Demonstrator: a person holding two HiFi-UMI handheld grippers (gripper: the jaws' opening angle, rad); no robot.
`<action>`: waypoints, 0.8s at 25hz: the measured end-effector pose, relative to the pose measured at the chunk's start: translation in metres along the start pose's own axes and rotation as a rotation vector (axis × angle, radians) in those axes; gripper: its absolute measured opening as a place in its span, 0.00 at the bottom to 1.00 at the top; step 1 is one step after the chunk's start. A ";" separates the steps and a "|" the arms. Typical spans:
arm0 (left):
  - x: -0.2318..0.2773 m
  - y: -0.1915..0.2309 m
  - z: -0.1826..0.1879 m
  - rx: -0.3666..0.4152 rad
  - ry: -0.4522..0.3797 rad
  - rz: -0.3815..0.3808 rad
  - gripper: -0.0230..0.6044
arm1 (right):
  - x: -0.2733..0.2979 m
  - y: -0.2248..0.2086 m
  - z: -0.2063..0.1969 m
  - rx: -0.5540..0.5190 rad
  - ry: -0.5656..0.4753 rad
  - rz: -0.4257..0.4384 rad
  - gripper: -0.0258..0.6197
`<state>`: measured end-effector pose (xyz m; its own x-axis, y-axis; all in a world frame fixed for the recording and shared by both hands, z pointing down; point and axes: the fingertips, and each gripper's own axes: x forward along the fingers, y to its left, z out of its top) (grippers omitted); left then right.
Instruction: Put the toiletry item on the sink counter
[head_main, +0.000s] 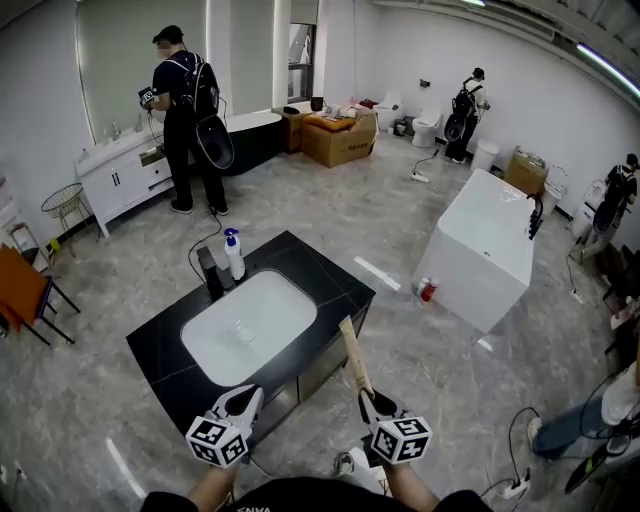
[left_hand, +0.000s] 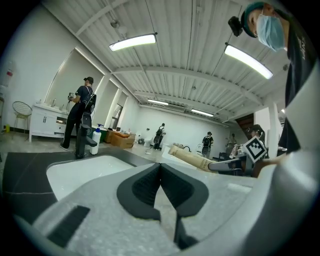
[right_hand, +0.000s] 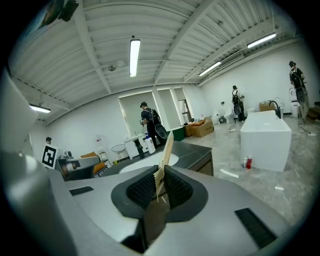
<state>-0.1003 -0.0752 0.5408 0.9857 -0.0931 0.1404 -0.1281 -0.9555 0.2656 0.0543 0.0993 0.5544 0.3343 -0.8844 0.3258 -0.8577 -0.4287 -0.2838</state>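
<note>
My right gripper (head_main: 369, 398) is shut on the crimped end of a long tan toiletry tube (head_main: 354, 356), which sticks up and forward toward the near right corner of the black sink counter (head_main: 318, 269). In the right gripper view the tube (right_hand: 166, 150) stands edge-on between the pads. The left gripper (head_main: 248, 396) is shut with nothing in it, held just off the counter's near edge. From the left gripper view the tube (left_hand: 192, 158) shows to the right, beyond the shut jaws. A white basin (head_main: 248, 325) is sunk in the counter.
A black faucet (head_main: 210, 273) and a white spray bottle with a blue head (head_main: 234, 254) stand at the counter's far left. A white bathtub (head_main: 484, 247) is to the right with small red bottles (head_main: 427, 290) at its foot. A person (head_main: 188, 118) stands at a white vanity far left.
</note>
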 end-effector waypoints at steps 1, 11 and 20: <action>0.008 -0.004 0.001 -0.002 -0.006 0.015 0.05 | 0.004 -0.009 0.005 -0.009 0.004 0.015 0.10; 0.077 -0.043 -0.006 -0.038 -0.039 0.130 0.05 | 0.026 -0.088 0.032 -0.065 0.058 0.127 0.10; 0.116 -0.061 -0.020 -0.063 -0.036 0.197 0.05 | 0.050 -0.135 0.040 -0.102 0.101 0.197 0.10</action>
<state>0.0199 -0.0218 0.5603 0.9439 -0.2878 0.1619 -0.3246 -0.8985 0.2954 0.2023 0.1054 0.5728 0.1199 -0.9240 0.3631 -0.9392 -0.2241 -0.2600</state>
